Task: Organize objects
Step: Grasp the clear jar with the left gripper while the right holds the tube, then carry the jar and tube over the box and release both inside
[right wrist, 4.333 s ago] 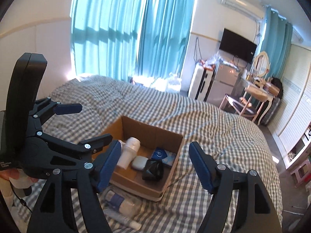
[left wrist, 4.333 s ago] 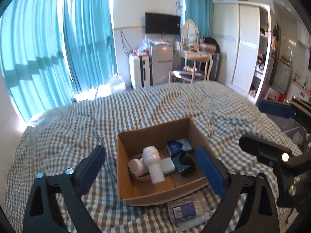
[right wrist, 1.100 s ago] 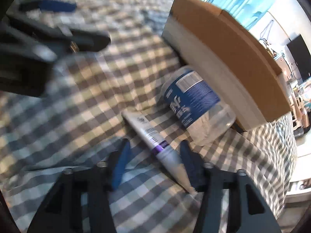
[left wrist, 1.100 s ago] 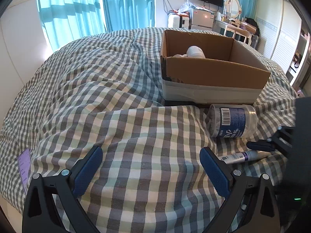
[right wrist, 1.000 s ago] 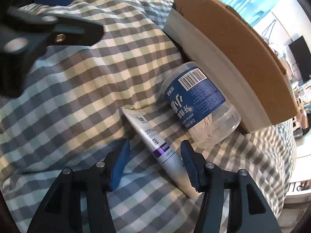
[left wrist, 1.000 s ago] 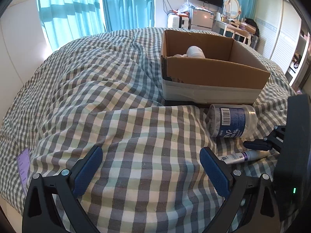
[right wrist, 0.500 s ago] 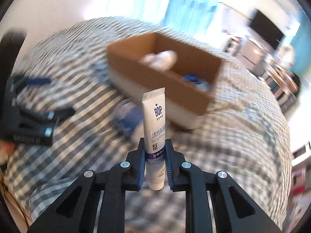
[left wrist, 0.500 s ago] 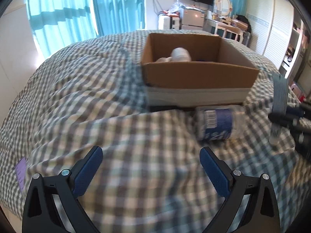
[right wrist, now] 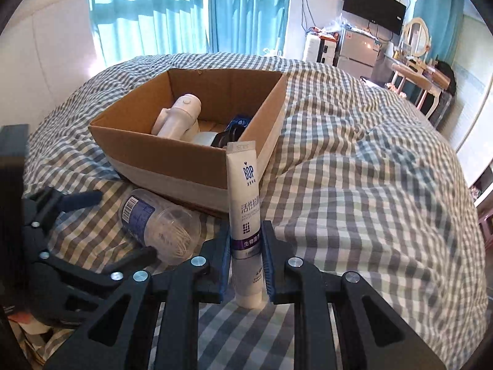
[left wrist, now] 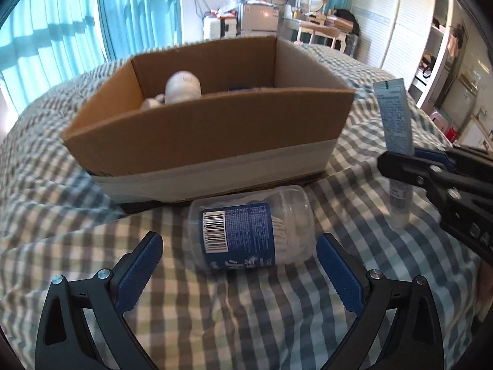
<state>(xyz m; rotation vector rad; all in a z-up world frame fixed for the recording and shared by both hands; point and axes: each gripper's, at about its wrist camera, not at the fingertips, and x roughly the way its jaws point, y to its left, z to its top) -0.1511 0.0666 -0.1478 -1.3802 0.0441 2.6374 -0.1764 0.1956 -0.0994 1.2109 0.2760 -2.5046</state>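
Observation:
My right gripper (right wrist: 246,265) is shut on a white toothpaste tube (right wrist: 244,203) and holds it upright above the bed, in front of the cardboard box (right wrist: 172,154). The tube and gripper also show in the left wrist view (left wrist: 396,123). My left gripper (left wrist: 238,262) is open and empty, its fingers on either side of a clear jar of cotton swabs (left wrist: 251,234) that lies on its side just in front of the box (left wrist: 215,129). The jar also shows in the right wrist view (right wrist: 160,223). The box holds a white bottle (right wrist: 180,117) and some small blue and black items.
The box sits on a bed with a grey checked cover (right wrist: 369,185). Blue curtains (right wrist: 172,12) hang behind. A fridge, a TV and a dressing table (right wrist: 413,71) stand at the far wall. A white wardrobe (left wrist: 409,24) is at the right.
My right gripper has closed on the toothpaste tube and lifted it off the bed, upright. My left gripper has moved forward and right so its fingers flank the swab jar.

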